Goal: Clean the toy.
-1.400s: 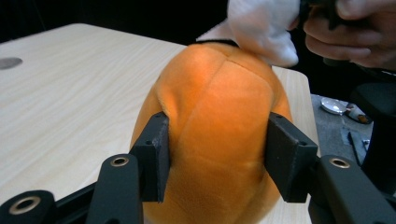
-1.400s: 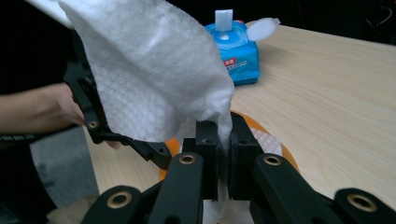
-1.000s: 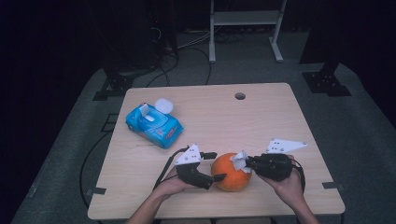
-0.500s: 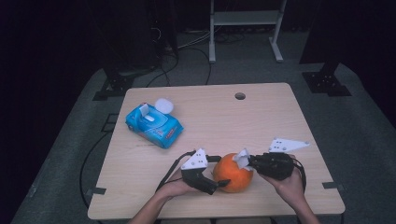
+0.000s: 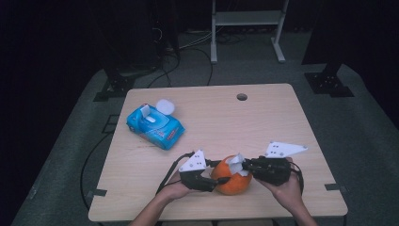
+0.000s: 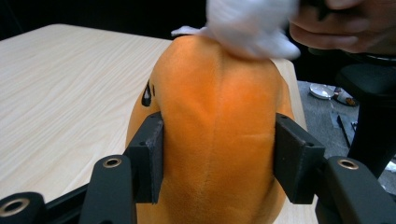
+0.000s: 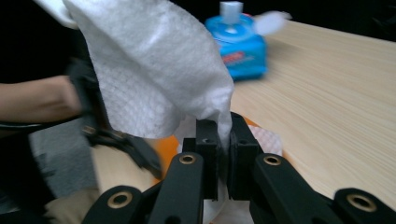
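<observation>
An orange plush (image 5: pixel 231 179) sits at the desk's (image 5: pixel 263 122) near edge. The left gripper (image 6: pixel 219 154) has just been closing its jaws, whose pads now press the plush's two sides. The right gripper (image 7: pixel 223 154) has its jaws clamped on a white wipe (image 7: pixel 154 70) held over the plush's top. A blue wipe pack (image 5: pixel 155 126) lies well apart, far left

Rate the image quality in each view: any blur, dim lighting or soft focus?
High view: dim, dark surround, table evenly lit, slightly soft. Left gripper view: orange plush sharp, white wipe above it blurred. Right gripper view: wipe weave crisp, blue wipes pack and forearm soft.
</observation>
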A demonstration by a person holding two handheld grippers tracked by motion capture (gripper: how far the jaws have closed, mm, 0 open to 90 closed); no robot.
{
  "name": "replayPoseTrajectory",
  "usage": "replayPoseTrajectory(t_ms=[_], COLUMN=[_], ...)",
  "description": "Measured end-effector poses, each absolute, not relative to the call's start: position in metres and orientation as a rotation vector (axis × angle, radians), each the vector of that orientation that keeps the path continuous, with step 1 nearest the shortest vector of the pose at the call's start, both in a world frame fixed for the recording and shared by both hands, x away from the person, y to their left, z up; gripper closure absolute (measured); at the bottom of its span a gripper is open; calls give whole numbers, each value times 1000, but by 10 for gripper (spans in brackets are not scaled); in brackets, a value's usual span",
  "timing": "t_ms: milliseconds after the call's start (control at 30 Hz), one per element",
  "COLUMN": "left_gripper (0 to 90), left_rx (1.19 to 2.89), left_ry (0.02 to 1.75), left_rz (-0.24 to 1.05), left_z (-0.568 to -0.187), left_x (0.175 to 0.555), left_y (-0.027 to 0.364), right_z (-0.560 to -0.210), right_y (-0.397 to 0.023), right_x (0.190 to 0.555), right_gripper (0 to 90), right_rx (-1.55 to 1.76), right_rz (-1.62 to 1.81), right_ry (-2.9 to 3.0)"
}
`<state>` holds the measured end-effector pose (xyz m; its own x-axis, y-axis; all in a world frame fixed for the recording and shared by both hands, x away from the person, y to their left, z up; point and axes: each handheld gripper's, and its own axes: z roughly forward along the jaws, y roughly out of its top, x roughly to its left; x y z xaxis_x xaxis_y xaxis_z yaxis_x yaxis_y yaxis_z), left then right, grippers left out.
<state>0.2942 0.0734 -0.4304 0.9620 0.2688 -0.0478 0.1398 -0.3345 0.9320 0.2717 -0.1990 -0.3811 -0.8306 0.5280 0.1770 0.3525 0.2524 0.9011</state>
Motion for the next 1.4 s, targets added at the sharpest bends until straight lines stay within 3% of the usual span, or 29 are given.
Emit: replayPoseTrajectory(t_ms=[167, 433, 700, 967, 1267, 1400], left_gripper=[382, 367, 370, 368, 367, 367], left_rx=[1910, 1859, 1834, 1851, 1898, 1898], left_ry=[321, 432, 479, 454, 346, 342], left_rz=[126, 85, 67, 88, 144, 164], left_z=[-433, -438, -440, -440, -440, -440], left_x=[297, 303, 307, 302, 291, 288], left_y=[72, 74, 76, 72, 61, 57], right_z=[-388, -387, -391, -392, -387, -386], right_y=[-214, -185, -214, -186, -217, -212], right_x=[276, 264, 276, 266, 280, 274], right_gripper=[847, 846, 847, 846, 848, 851], right_rx=[947, 759, 892, 741, 942, 860], right_rz=[1638, 1608, 1587, 1590, 1584, 1647], right_ry=[2306, 2420, 2331, 2422, 2271, 2299])
